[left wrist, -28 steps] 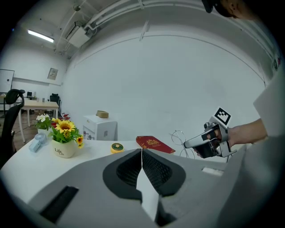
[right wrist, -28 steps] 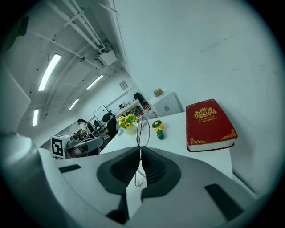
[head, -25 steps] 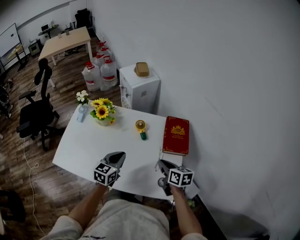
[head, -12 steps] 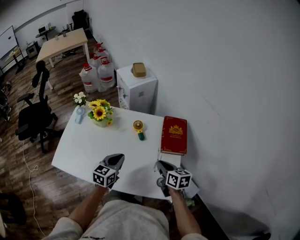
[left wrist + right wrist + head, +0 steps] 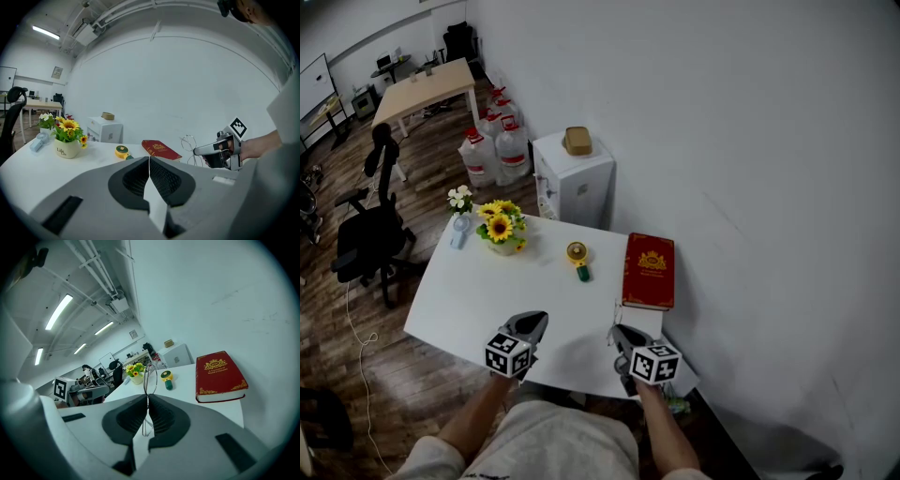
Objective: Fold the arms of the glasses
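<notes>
My right gripper point(image 5: 621, 334) is clenched on the glasses point(image 5: 150, 372) — a thin wire frame held up over the near right corner of the white table point(image 5: 459, 295), just on the near side of the red book point(image 5: 650, 270). In the right gripper view the wire runs straight through the closed pads, with one rim looping up beyond the tips. Whether the pinch sits on a rim or on a hinge I can't quite tell, the wire being so fine. My left gripper point(image 5: 534, 322) is clamped tight on nothing and hovers to the left of the right one, apart from it. I judge the frame to be very light, springy and easily bent, with slick metal that could twist between the pads. To fold an arm I'd keep the right hold on the front of the frame, then bring the left against an arm close to its hinge — pushing gently, inward along the hinge's own swing.
</notes>
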`<state>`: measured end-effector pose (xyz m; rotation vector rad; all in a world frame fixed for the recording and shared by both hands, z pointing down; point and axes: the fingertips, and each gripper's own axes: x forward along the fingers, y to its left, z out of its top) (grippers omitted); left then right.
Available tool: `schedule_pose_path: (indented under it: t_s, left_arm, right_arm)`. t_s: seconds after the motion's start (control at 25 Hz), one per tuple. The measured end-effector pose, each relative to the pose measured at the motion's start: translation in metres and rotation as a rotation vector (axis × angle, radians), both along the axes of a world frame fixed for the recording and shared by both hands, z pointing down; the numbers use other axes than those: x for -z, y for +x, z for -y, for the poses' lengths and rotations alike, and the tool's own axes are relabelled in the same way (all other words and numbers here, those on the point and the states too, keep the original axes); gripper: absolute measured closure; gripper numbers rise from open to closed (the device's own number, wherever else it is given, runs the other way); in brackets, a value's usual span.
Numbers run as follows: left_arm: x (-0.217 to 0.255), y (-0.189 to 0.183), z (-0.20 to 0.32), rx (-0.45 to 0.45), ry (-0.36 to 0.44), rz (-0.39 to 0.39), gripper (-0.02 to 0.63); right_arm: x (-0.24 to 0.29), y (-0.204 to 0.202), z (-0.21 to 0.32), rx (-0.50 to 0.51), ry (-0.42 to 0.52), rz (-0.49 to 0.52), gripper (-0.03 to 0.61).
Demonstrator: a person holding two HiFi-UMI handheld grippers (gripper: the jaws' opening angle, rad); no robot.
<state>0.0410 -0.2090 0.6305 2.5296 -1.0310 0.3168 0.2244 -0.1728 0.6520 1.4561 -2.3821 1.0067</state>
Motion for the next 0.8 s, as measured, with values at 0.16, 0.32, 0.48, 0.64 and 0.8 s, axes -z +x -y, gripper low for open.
schedule_pose_path:
  t_s: [0.16, 0.32, 0.48, 0.64, 0.8]
  left_arm:
    - [-0.0025, -0.0005, -0.0013, 0.002, -0.004, 0.0, 0.604]
    - [-0.0046, -0.002, -0.0036, 0.001, -0.008, 0.002, 0.604]
    - [-0.0054, -0.0032, -0.005, 0.002, -0.013, 0.002, 0.604]
    - [-0.0039, -0.0044, -0.0058, 0.0, -0.014, 0.003, 0.604]
    - [-0.0043, -0.0046, -0.0058, -0.001, -0.013, 0.002, 0.604]
  right_arm:
    - [-0.0035, -0.0021, -0.0015, 0.008, 0.0, -0.003, 0.56]
    - [-0.0013, -0.0054, -0.0022, 0.012, 0.011, 0.001, 0.56]
    - [0.0007, -0.0052, -0.0031, 0.01, 0.017, -0.004, 0.56]
    - [0.0032, -0.0053, -0.0041, 0.006, 0.022, -0.006, 0.56]
    - [0.0033, -0.0067, -0.0045, 0.007, 0.025, 0.0, 0.56]
